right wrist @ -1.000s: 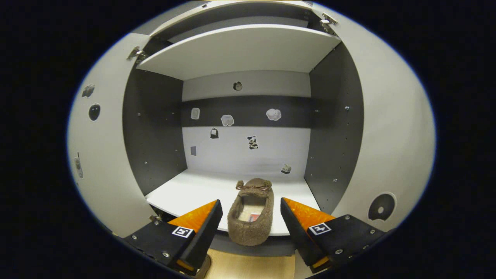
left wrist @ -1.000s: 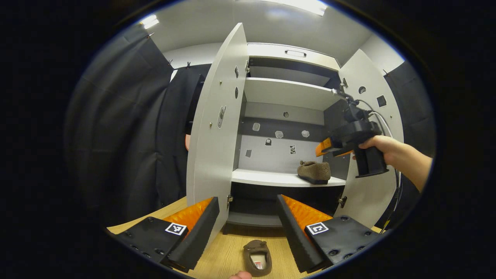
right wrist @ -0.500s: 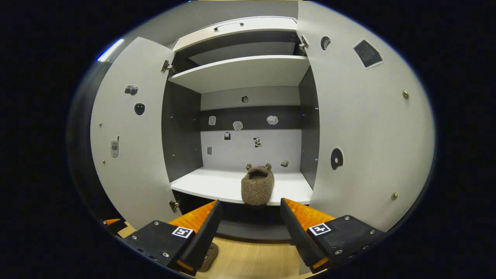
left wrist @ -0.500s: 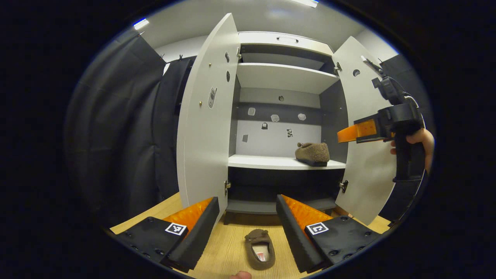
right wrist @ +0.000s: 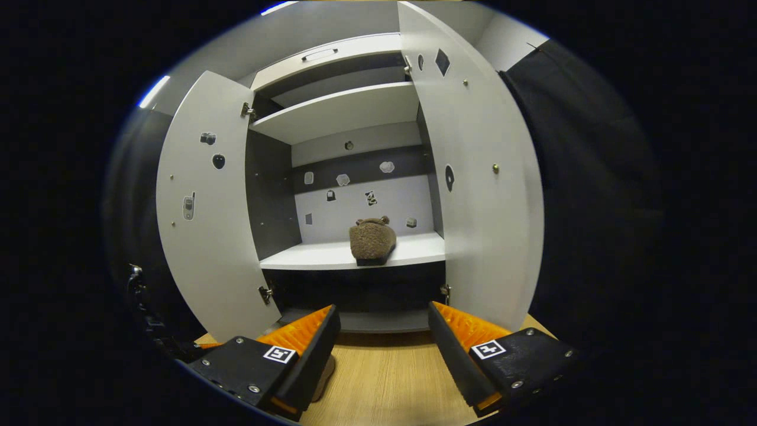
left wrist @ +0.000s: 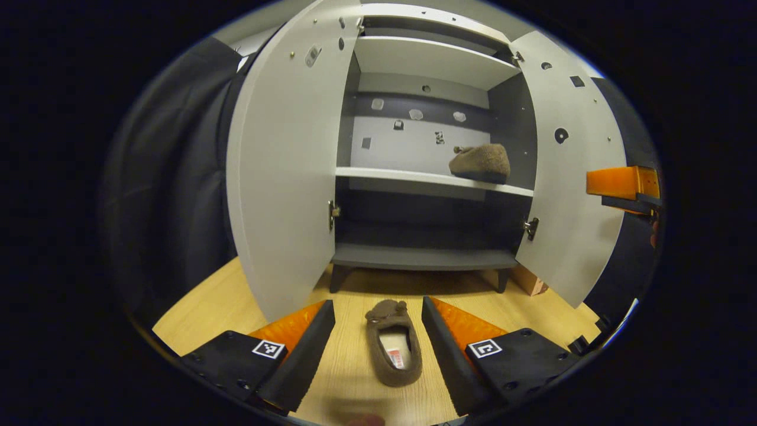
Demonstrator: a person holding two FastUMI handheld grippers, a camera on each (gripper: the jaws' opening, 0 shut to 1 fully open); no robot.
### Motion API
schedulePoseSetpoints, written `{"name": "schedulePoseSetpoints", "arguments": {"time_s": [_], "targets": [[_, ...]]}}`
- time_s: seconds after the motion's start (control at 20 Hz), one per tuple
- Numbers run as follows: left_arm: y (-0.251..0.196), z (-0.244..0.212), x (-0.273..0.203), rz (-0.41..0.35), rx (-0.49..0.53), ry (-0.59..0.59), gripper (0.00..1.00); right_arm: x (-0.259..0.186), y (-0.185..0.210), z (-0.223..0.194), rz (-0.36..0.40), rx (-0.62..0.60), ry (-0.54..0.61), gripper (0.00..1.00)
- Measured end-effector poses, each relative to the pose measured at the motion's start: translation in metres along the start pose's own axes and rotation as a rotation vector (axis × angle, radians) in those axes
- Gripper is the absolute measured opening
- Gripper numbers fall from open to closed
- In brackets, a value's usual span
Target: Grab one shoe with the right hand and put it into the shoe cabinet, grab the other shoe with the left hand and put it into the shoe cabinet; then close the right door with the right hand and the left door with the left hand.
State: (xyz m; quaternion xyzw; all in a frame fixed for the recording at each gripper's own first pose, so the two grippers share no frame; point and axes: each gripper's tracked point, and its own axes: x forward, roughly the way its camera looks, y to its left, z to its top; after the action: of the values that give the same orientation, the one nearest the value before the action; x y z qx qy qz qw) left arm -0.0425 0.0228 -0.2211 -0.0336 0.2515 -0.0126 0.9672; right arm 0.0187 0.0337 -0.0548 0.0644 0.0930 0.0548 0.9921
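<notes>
Floor shoe (left wrist: 393, 350) now lies between lowered left gripper's (left wrist: 377, 337) fingers.

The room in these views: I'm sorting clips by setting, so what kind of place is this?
Most likely a staged recording booth, not a home: a shoe cabinet with both doors open stands on a wooden floor, black cloth hangs around it, and a fuzzy brown slipper sits on its shelf.

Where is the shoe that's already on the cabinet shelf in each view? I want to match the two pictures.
Left gripper view: the shelved shoe sits upper right of centre, at the right end of the white shelf.
Right gripper view: the shelved shoe sits near the centre, toward the shelf's front edge.
Shared landmark: the stickers on the back panel.
</notes>
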Motion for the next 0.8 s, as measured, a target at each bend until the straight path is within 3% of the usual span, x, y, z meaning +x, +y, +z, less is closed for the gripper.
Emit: {"name": "schedulePoseSetpoints", "arguments": {"time_s": [0.15,0.4,0.8], "targets": [[0.004,-0.045,0.032,-0.049,-0.047,0.122,0.97,-0.025,-0.015,0.007,-0.033,-0.05,-0.082,0.92],[0.032,-0.108,0.081,0.001,-0.039,0.291,0.97,-0.043,-0.023,0.013,-0.043,-0.106,-0.12,0.92],[0.048,-0.133,0.147,0.047,-0.015,0.302,0.98,-0.057,-0.018,0.03,-0.074,-0.232,-0.151,0.93]]}}
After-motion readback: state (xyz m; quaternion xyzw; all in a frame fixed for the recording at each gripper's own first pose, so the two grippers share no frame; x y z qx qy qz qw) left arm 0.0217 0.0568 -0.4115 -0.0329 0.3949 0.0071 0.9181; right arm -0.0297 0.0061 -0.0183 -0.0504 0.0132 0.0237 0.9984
